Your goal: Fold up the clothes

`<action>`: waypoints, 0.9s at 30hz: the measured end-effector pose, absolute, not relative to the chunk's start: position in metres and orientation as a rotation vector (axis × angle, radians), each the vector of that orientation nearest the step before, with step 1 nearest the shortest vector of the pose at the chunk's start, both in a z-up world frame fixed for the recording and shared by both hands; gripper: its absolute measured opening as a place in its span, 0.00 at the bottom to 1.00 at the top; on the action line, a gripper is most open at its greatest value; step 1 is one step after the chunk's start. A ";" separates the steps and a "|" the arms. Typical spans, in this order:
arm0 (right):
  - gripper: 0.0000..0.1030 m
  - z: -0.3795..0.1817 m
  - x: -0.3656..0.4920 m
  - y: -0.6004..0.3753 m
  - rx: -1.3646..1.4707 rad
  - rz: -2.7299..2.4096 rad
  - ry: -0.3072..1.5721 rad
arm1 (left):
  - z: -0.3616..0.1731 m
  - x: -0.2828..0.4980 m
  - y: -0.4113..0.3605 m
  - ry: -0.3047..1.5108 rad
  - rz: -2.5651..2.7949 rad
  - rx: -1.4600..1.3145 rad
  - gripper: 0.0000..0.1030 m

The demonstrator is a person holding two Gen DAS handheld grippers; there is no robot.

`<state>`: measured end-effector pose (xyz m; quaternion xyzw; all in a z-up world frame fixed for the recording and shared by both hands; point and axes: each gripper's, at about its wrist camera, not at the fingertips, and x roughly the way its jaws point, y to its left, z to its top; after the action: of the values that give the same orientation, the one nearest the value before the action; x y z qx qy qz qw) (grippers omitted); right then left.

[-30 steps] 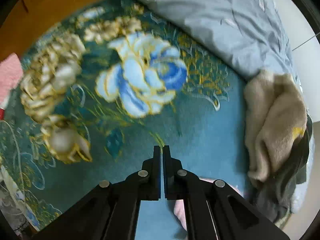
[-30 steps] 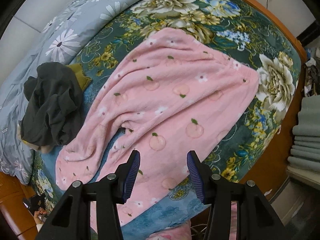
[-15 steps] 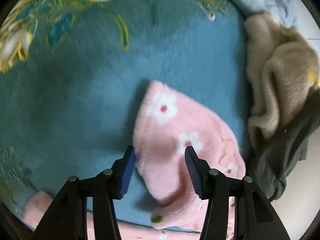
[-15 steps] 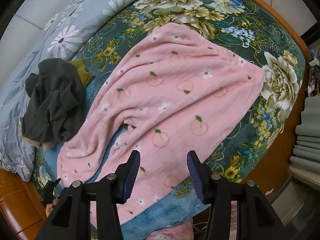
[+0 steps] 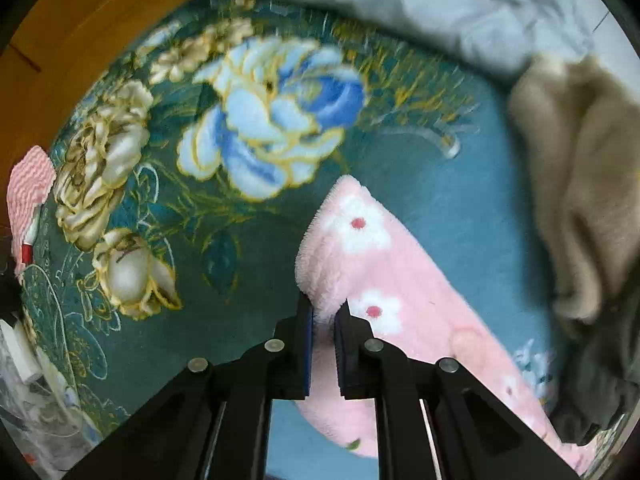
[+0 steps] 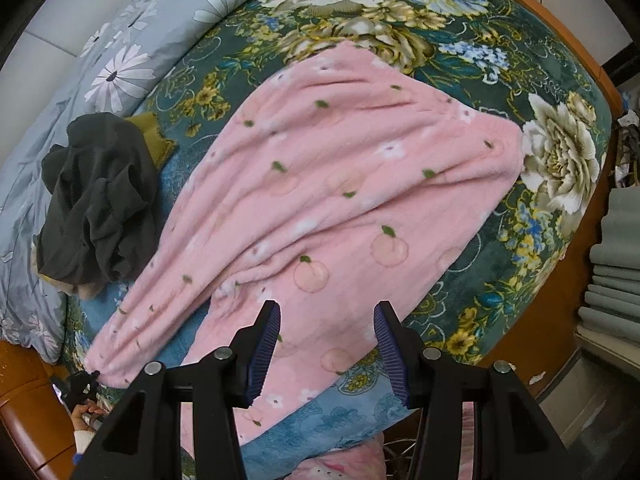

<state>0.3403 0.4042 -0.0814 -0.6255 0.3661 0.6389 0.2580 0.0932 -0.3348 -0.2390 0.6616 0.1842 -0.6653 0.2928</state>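
Observation:
Pink fleece pyjama trousers (image 6: 340,208) with peach and flower prints lie spread on a teal floral bedspread (image 6: 500,80). In the left wrist view my left gripper (image 5: 324,316) is shut on the hem of one trouser leg (image 5: 360,248). The leg runs back to the lower right. It also shows in the right wrist view (image 6: 86,380), at the far lower left by the leg end. My right gripper (image 6: 326,344) is open and empty, held above the trousers near the bed's front edge.
A dark grey garment (image 6: 96,200) lies heaped on a beige one (image 5: 580,184) beside the trousers. A grey daisy-print duvet (image 6: 100,60) lies along the far side. A wooden bed frame (image 6: 24,408) borders the bed. Folded grey-green cloth (image 6: 616,272) is stacked at right.
My left gripper has closed on the trouser leg hem and pulled it along the bedspread; the view has swung back up. The leg now looks stretched straighter. My right gripper stayed open.

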 end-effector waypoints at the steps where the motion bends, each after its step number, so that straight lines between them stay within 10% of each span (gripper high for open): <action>1: 0.51 -0.084 0.340 0.404 -1.700 1.729 1.000 | -0.246 0.095 -0.336 0.541 -1.743 1.780 0.11; 7: 0.51 -0.087 0.324 0.405 -1.692 1.771 1.026 | -0.244 0.123 -0.340 0.745 -1.609 1.704 0.31; 22: 0.51 -0.139 0.218 0.492 -1.440 1.711 1.441 | -0.208 0.114 -0.319 1.415 -1.468 1.424 0.38; 27: 0.51 -0.179 0.169 0.520 -1.380 1.612 1.590 | -0.246 0.080 -0.296 1.353 -1.413 1.474 0.41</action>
<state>0.1687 0.5198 -0.1790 -0.5049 0.5817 0.5898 0.2423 0.0804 -0.2961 -0.2461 0.5661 0.5195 -0.5426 0.3393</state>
